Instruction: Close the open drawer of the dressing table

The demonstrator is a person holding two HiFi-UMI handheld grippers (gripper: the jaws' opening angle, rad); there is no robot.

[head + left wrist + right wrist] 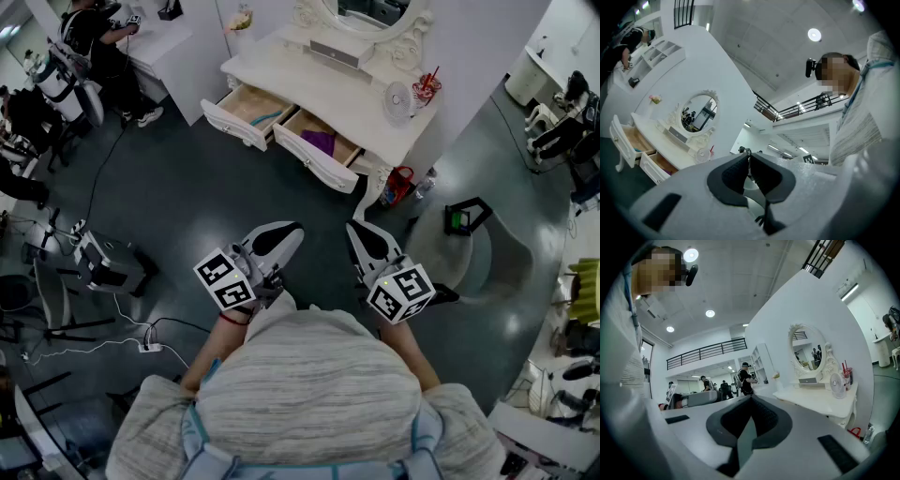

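Observation:
The white dressing table [309, 70] stands ahead of me with both drawers pulled out. Its left drawer [246, 111] shows a light wood bottom, and its right drawer [319, 150] holds something purple. My left gripper [286, 239] and right gripper [361, 239] hover side by side over the dark floor, well short of the drawers. Both are shut and hold nothing. In the left gripper view the closed tips [749, 154] point up past the table, with the open drawers [635, 143] at far left. The right gripper view has its tips [751, 397] left of the tabletop [820, 401].
An oval mirror [370, 11], a small fan [397, 98] and a red cup [427, 89] sit on the table. Red items [398, 186] lie by its right leg, with a stool [466, 217] further right. Equipment and cables [103, 267] lie on the floor at left. People stand at back left.

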